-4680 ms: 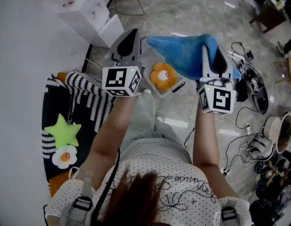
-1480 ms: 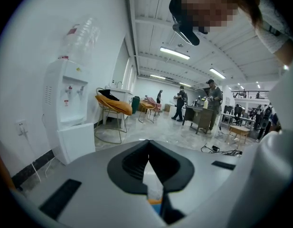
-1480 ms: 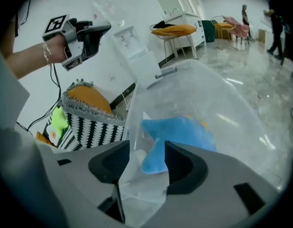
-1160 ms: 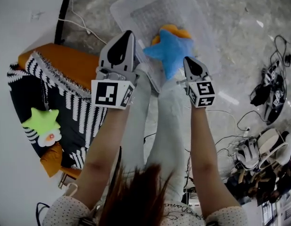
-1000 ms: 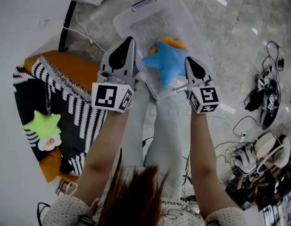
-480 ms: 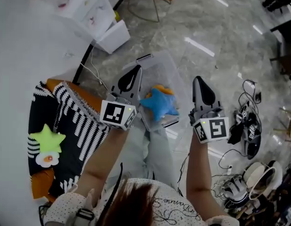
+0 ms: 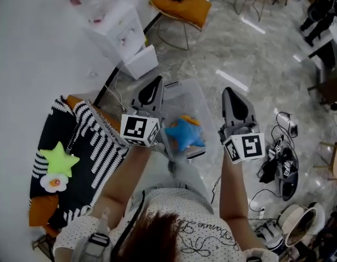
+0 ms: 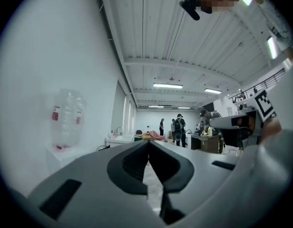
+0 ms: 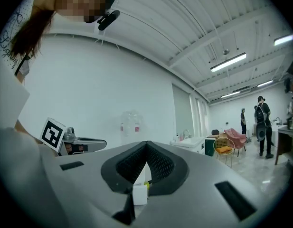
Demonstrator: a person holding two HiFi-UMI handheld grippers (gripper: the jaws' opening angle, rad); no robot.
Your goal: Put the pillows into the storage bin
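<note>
Two grippers up in head view: left gripper (image 7: 155, 82) at 9–10 of the clear storage bin (image 7: 182, 90), right gripper (image 7: 230, 91) at 3, both tips aimed at 12. Blue star pillow (image 7: 182, 134) lies flat in the bin on an orange pillow (image 7: 191, 119), one arm toward 9. Bin's long axis runs approx 11-to-5. Green star pillow (image 7: 59, 160) & flower pillow (image 7: 53, 183) sit on the striped throw (image 7: 97, 141) at 9.

Left gripper view: jaws together, nothing btwn, pointing level.

Right gripper view: jaws closed too, empty, level.

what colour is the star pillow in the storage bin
The star pillow is blue; clearest in the head view.
</note>
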